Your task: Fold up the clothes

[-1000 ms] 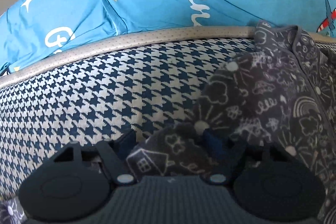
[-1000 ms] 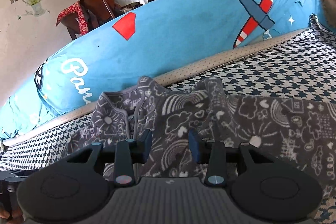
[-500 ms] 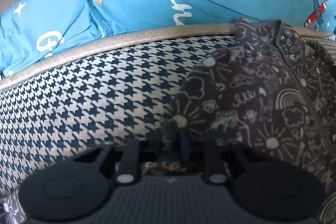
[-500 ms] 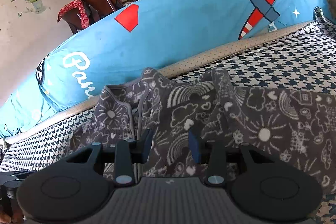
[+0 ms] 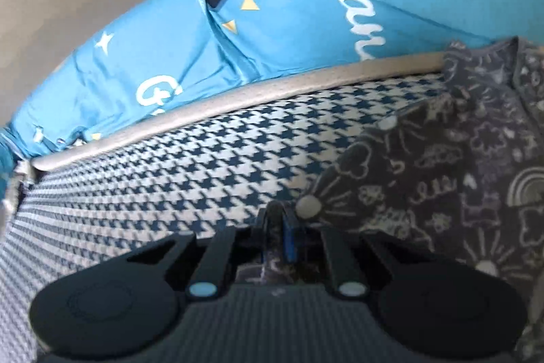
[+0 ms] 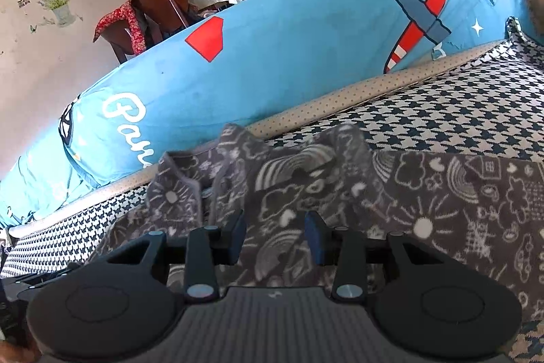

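On the houndstooth cushion, the grey doodle-print garment lies spread, its collar end bunched up against the beige piping below the blue cover.

Left gripper: fingers pinched together on the garment's near left edge, a sliver of cloth showing between them. Right gripper: fingers apart, hovering over the middle of the garment with printed fabric under the gap; no contact visible.

Risks, as I judge them:
- The left pinch looks shallow, right at the hem. A pull across could strip it out, or carry only the top layer.
- The pinch may also have caught the cushion weave beneath, which would drag the cover along.
- With the right fingers not holding anything, the body is unanchored, so a fold pulled from the left would slide the whole piece instead of creasing it.
- The rumpled collar area would get folded in as a lump.

Can't make out:
- How much cloth is inside the left pinch; the gripper body blocks it, and that view is blurred.
- The garment's near hem and right end, cut off in both views.
- Whether the right fingertips touch fabric.
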A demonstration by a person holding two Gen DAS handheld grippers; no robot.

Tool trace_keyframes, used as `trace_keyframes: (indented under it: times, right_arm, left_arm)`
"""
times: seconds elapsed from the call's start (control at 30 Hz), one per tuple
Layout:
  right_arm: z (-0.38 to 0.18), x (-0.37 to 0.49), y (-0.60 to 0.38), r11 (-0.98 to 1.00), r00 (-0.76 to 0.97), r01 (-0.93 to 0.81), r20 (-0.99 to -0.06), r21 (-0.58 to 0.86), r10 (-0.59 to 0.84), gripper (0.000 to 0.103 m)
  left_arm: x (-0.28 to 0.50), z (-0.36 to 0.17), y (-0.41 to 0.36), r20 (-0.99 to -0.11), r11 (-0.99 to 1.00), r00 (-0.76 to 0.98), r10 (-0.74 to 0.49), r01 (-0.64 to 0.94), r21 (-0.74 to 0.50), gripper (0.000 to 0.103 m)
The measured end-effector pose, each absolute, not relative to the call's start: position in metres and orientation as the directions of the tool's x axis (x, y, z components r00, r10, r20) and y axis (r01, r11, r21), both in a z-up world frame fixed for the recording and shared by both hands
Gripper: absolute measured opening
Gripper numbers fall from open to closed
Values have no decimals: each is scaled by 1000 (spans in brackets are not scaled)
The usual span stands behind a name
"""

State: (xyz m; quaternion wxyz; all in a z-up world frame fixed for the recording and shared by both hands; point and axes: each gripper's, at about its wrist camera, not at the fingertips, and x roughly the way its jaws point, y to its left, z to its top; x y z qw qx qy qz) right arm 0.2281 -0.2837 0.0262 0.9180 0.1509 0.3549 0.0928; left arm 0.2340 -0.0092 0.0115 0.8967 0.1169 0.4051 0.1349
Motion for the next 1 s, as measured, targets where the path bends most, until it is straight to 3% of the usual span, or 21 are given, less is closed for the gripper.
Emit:
trace_keyframes:
  times: [0.27,0.53,0.8,0.9,1.0]
  right_arm:
    - [22,235,-287,937,716,-61,-640,343,281,43]
    - [15,239,-283,942,698,-79,-657,326,286,43]
    - [6,245,-271,947,648,-121,-699,297,303,43]
    - [-4,251,-267,964,637,-107,-728,245,256,43]
    - [-3,253,-268,968,649,-98,-722,233,239,43]
  left_arm:
    - [244,-2,-4,-727,941,600,334,-166,295,13]
    - [236,5,8,-711,937,610,350,-229,265,45]
    - [220,16,-7,-674,954,679,291,-156,254,65]
    - [220,5,-18,-673,947,679,293,-111,301,74]
    - [223,-7,-23,-678,926,652,338,-103,363,75]
